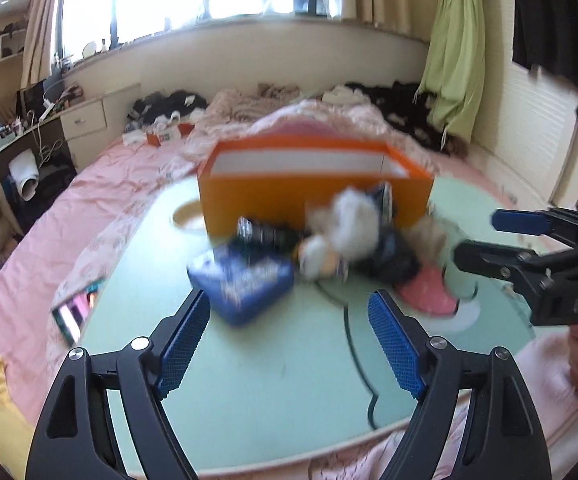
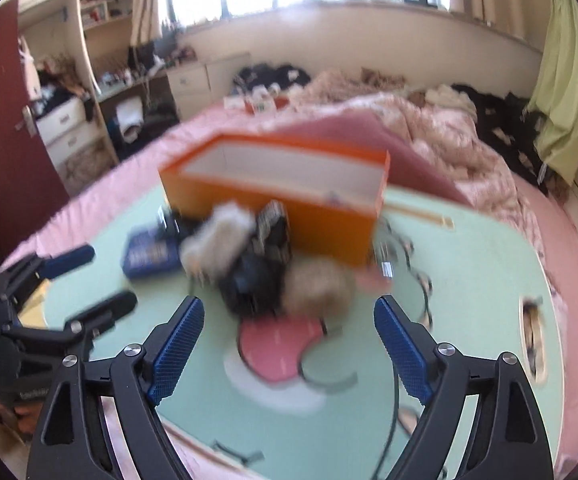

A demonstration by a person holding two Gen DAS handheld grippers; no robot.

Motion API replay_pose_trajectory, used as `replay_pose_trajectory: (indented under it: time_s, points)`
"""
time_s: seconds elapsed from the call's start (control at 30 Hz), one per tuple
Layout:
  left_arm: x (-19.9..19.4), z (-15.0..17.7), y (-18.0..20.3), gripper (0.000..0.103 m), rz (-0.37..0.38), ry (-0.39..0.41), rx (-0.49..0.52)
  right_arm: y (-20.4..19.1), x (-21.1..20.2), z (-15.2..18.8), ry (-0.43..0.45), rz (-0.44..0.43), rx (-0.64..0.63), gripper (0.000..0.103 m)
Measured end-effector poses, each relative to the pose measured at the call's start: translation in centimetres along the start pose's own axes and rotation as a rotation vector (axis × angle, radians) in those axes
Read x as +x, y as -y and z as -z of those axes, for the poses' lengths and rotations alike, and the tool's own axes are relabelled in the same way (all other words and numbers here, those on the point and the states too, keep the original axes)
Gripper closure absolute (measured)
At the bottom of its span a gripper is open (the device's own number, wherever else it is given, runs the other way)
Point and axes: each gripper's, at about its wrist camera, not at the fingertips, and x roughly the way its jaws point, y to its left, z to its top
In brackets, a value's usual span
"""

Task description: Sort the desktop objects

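Left gripper (image 1: 289,334): black frame with blue ribbed fingers (image 1: 185,340), spread wide and released, nothing between them, hanging over the bare front of the tabletop.
Right gripper (image 2: 287,344): same build, its fingers (image 2: 403,350) also parted and empty; in the left wrist view it shows at 3 o'clock.
Tabletop (image 1: 281,384): pale mint-green surface with a pink and white cartoon print, resting on a pink-sheeted bed (image 1: 29,248).
Blue box (image 1: 243,282): flat blue cardboard box with white lettering, at 12 o'clock just beyond the left fingers, blurred.
Pile (image 2: 257,256): white fluffy toy, tan furry ball, black items and a cable, heaped together; details too blurred to tell.
Orange box (image 1: 313,188): open rectangular orange cardboard box with white lining, at 12 o'clock, right behind the pile.
Phone (image 1: 76,314): dark slab at 9 o'clock on the tabletop's left edge.
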Motion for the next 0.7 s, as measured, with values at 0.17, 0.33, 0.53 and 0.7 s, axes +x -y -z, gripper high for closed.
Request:
replay_pose_trajectory:
  time_s: [0.17, 0.33, 0.53, 0.7]
  points:
    - [2.6, 1.8, 0.1, 0.021, 0.013, -0.095, -0.047, 1.1, 1.8, 1.8, -0.088, 0.057, 0.022, 0.016]
    - [2.7, 2.7, 0.7, 0.003, -0.030, -0.062, -0.001, 2.3, 3.9, 3.1, -0.190, 0.045, 0.079, 0.008]
    - [3.0, 3.4, 0.3, 0.000, -0.022, 0.013, 0.010, 2.8, 4.3, 3.4, -0.212, 0.084, 0.079, 0.000]
    - [3.1, 3.2, 0.3, 0.000, -0.021, 0.028, 0.011, 2.8, 4.3, 3.4, -0.213, 0.083, 0.079, 0.000]
